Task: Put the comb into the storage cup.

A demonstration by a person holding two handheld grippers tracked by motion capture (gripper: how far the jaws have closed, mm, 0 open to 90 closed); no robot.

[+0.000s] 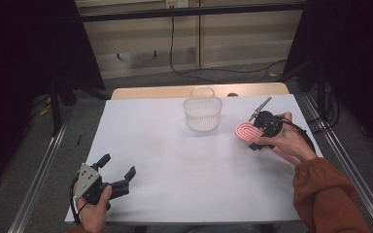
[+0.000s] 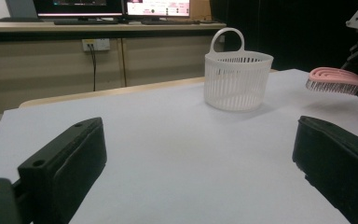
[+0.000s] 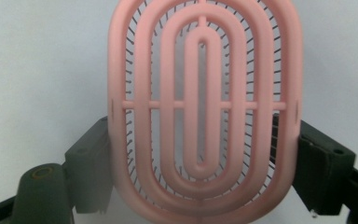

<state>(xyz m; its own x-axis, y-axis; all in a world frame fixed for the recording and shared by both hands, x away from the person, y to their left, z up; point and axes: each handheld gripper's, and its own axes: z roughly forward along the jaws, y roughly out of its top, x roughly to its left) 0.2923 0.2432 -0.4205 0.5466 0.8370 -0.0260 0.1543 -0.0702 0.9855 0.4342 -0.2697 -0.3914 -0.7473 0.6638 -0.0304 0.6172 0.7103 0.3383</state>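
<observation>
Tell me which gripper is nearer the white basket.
Right. The right gripper, clamped on the pink brush, sits just right of the white basket; the open left gripper rests at the table's near-left edge.

One white basket [image 1: 202,112] near the table's [image 1: 175,160] far edge, one pink brush [image 1: 246,131] by its right edge, two grippers, left [image 1: 118,171], right [image 1: 257,133].

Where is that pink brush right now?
The pink brush is in the right claw, held above the table's right side, just right of the white basket.
</observation>
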